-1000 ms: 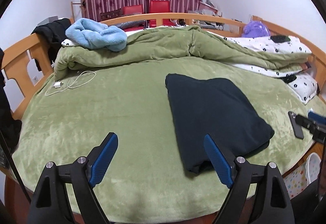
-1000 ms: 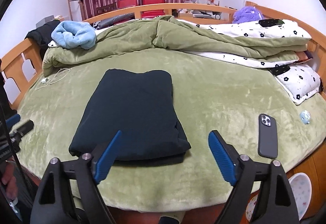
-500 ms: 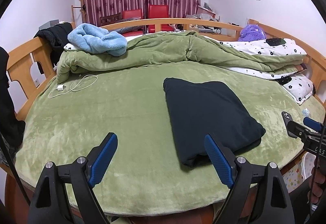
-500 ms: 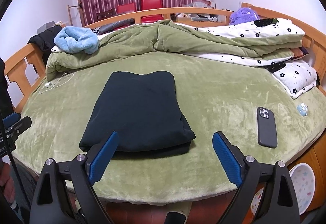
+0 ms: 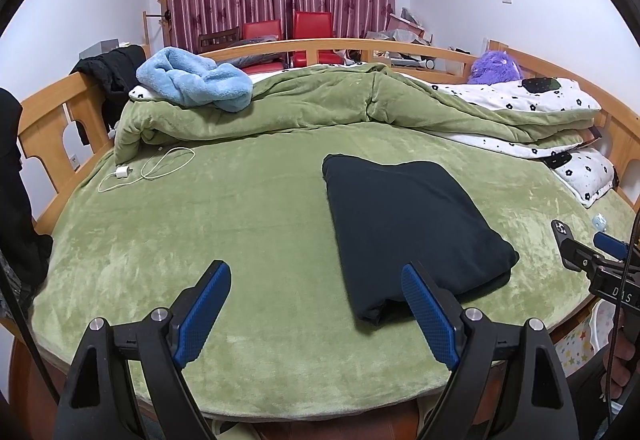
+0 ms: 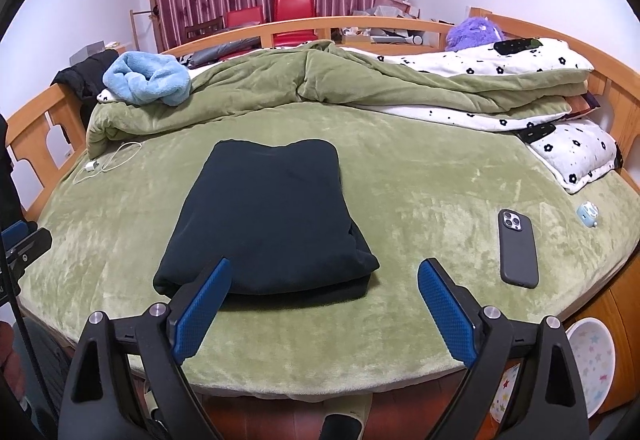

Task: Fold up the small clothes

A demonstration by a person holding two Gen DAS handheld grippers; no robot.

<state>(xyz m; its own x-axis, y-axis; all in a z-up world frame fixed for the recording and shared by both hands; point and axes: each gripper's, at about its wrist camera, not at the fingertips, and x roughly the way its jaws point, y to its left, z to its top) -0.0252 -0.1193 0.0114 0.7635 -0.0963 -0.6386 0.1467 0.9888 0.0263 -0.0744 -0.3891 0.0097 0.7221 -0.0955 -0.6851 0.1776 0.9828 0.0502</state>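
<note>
One round bed with a plush green cover (image 6: 420, 199) carries the folded dark navy garment (image 6: 268, 215) at frame centre, apparently finished. Both claws, left claw (image 5: 316, 304) and right claw (image 6: 324, 300), hang wide and empty at the bottom edge, the right one's jaws having just opened further.

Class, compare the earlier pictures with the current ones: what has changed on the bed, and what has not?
Both claws, left and right, drew back from the folded dark garment; the right's jaws have just been opening, empty. Garment, phone and charger cable stayed put.
</note>
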